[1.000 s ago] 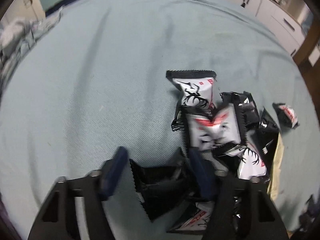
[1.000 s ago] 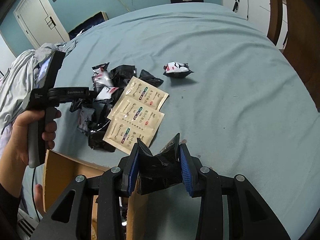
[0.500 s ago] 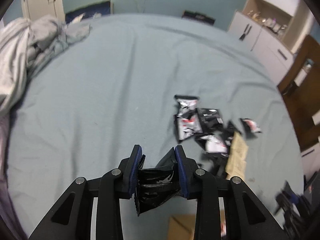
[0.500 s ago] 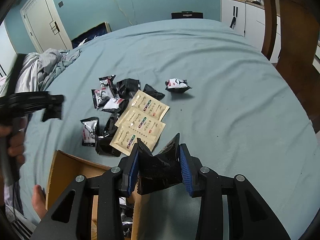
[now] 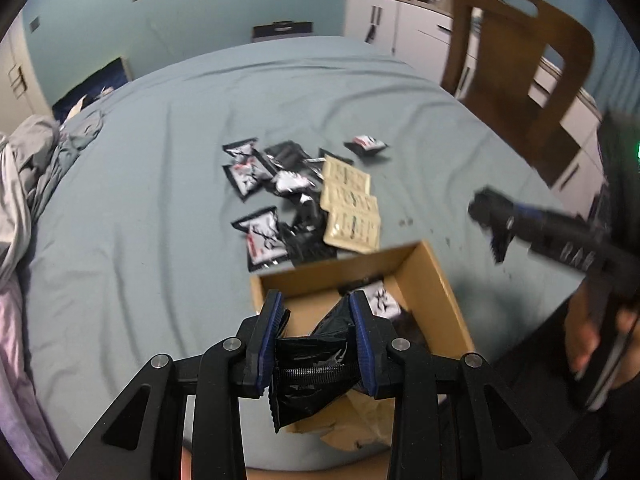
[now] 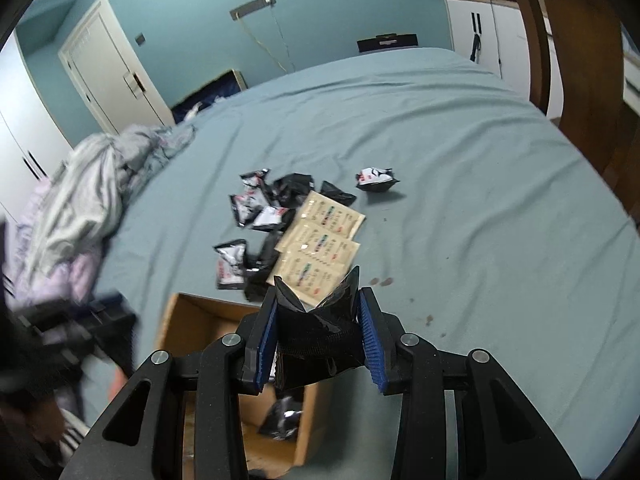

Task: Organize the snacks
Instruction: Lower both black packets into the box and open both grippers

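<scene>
While the bed carries loose snacks and our box, both grippers hover above the box; left gripper pinches a black pack, right gripper pinches another pack.

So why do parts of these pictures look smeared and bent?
Left wrist view: the right gripper smears from motion, while the black packet in the left gripper stays sharp. Right wrist view: the left gripper blurs likewise; the fisheye lens curves the bed and darkens the corners.
</scene>
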